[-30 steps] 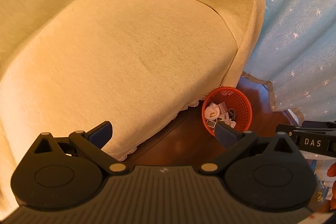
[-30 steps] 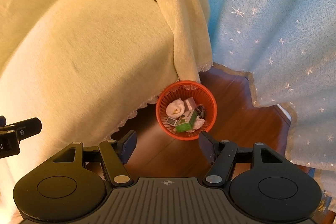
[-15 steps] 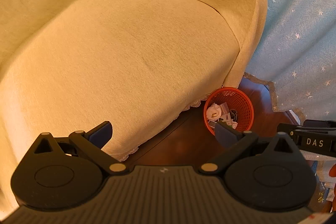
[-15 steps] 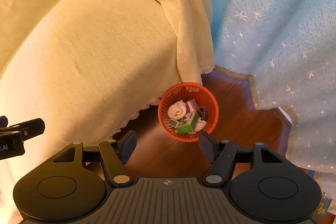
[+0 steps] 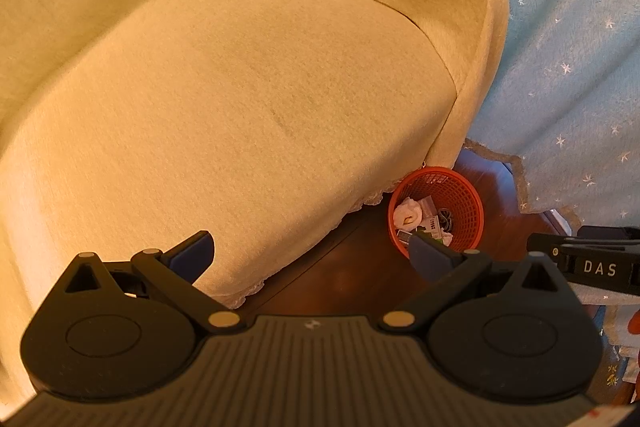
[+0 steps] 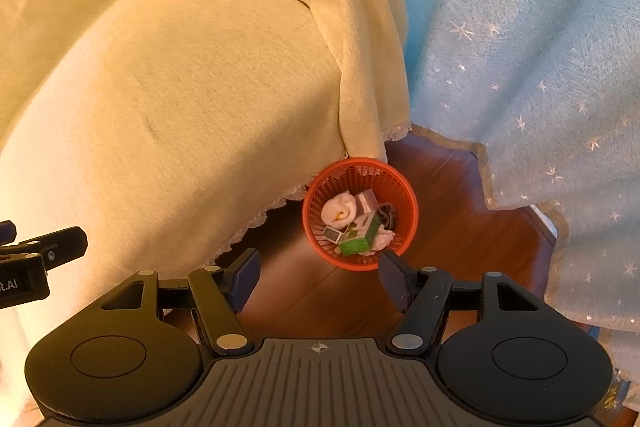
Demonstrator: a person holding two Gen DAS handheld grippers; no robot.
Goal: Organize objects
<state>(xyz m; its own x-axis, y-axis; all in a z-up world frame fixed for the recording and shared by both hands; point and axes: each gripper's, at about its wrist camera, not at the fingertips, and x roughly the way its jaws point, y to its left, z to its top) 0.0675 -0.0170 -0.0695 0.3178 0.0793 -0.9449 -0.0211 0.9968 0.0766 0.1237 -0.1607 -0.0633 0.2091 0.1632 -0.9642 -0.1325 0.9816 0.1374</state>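
An orange mesh basket (image 5: 474,197) (image 6: 406,187) stands on the wooden floor at the corner of a couch. It holds a green box (image 6: 360,239), a white crumpled wad (image 6: 340,211), a pale small box (image 6: 368,201), a dark cord (image 6: 388,215) and a small card (image 6: 332,235). My left gripper (image 5: 310,253) hangs high over the couch edge, open with nothing between its fingers. My right gripper (image 6: 320,273) hovers well above the floor just in front of the basket, open, nothing between its pads either.
A pale yellow blanket (image 5: 240,87) (image 6: 180,87) covers the couch. A light blue curtain with stars (image 5: 568,47) (image 6: 520,67) hangs down to the floor on the right. Dark wooden floor (image 6: 448,219) shows around the basket.
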